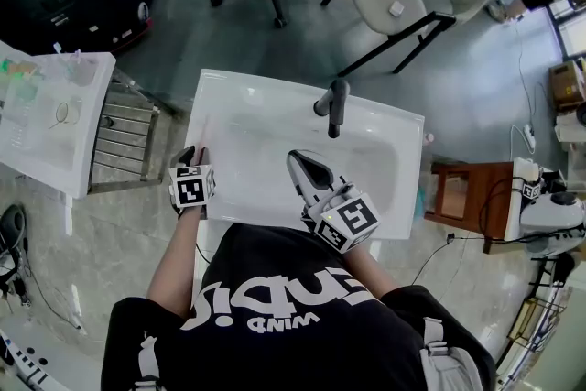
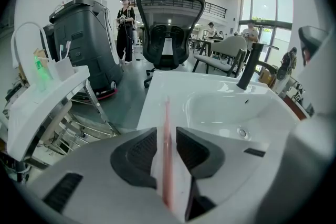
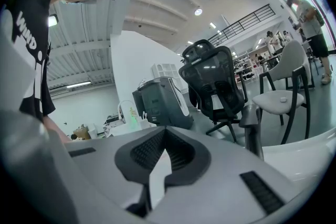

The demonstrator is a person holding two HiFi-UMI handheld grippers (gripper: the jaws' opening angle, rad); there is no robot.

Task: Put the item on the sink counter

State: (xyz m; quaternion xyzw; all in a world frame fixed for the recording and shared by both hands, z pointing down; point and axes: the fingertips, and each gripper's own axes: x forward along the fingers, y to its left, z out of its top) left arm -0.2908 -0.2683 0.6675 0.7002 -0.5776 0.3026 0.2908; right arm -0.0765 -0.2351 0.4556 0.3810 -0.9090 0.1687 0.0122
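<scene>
The left gripper [image 2: 167, 136] pinches a thin pink item [image 2: 167, 115] upright between its jaws, at the sink counter's [image 2: 156, 91] left edge. The right gripper [image 3: 165, 135] is pressed together, empty.

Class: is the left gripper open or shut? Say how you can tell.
The left gripper is shut on a thin pink item; both jaws press against its sides.

head view looks steeply down over the sink [image 1: 256, 119]; both gripper views face low across it, sharing the office chair [image 2: 170, 23].
</scene>
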